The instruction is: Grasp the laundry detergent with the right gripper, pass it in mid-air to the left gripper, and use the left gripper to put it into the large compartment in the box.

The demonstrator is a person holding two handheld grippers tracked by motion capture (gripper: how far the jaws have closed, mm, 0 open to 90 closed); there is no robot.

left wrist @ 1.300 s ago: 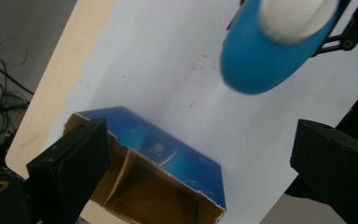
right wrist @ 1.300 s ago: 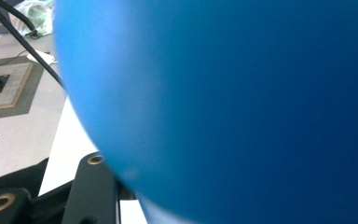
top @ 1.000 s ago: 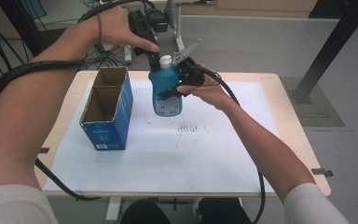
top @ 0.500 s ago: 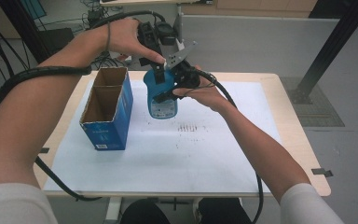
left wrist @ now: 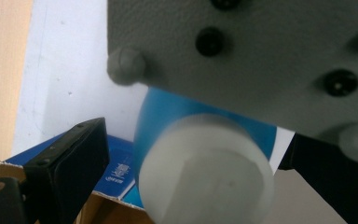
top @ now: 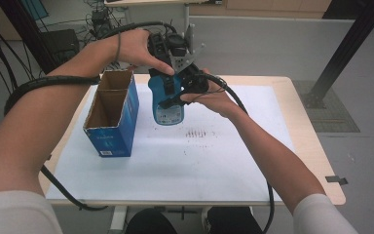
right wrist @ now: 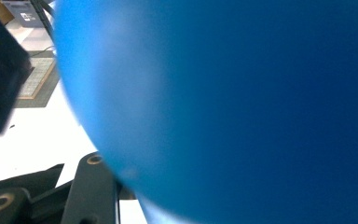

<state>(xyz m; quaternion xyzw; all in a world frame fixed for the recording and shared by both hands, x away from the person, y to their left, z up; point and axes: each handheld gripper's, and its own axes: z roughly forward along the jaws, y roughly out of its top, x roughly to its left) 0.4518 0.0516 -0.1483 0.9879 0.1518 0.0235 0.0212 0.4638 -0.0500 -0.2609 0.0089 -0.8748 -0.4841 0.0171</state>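
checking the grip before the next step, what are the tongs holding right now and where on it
The right tongs are shut on the blue bottle, gripping its body. The left tongs sit open around its white cap, not yet clamped.

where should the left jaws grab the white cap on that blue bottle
Across the round white cap, coming straight down from above: the blue bottle stands upright, clamped at its body by the right gripper, so the cap's sides are free. The left gripper is above it.
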